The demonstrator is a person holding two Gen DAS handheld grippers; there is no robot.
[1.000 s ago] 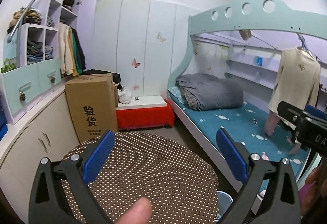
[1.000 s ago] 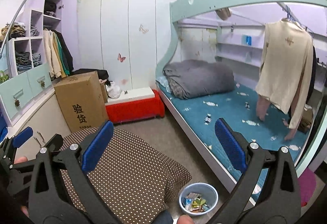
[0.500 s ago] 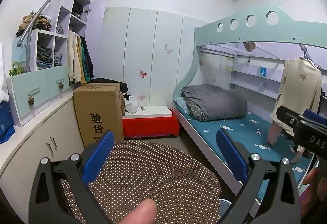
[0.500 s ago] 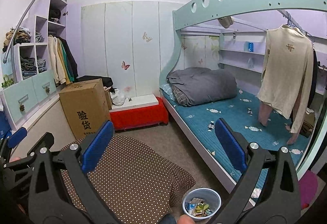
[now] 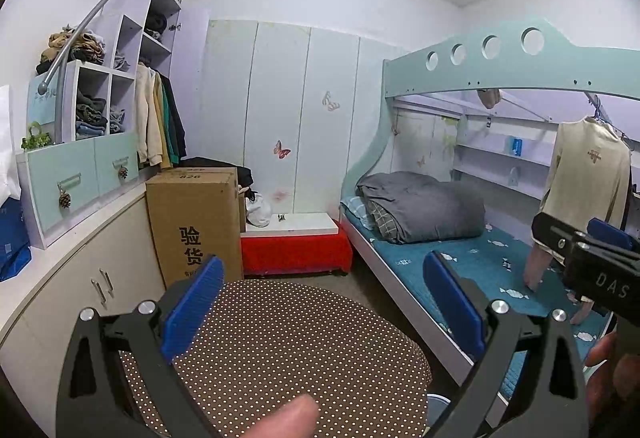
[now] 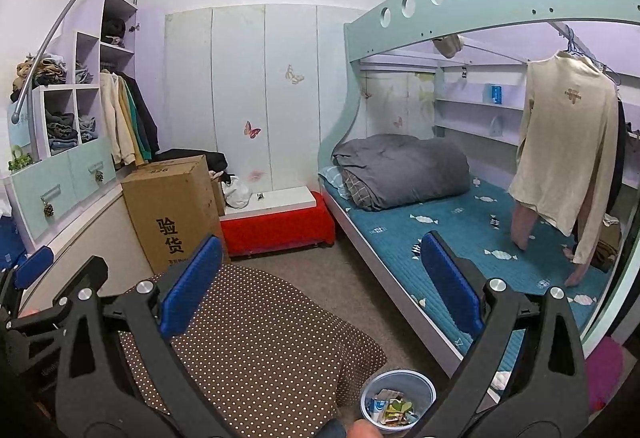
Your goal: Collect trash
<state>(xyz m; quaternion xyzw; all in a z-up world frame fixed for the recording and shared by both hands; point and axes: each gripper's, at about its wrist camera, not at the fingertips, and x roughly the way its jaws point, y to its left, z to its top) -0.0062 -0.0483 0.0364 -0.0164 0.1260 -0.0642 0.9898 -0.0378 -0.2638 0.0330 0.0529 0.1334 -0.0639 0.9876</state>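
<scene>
At six o'clock on the floor, a trash bin is holding wrappers. Both the left gripper and the right gripper are hovering released, grasping nothing.

Left gripper: raised, level, jaws wide apart, nothing between them. Right gripper: same pose, jaws wide apart, empty, beside the left. A fingertip shows at the lower edge.

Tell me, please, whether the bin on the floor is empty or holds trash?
Holds trash: the right wrist view shows wrappers lying in the bin.
</scene>
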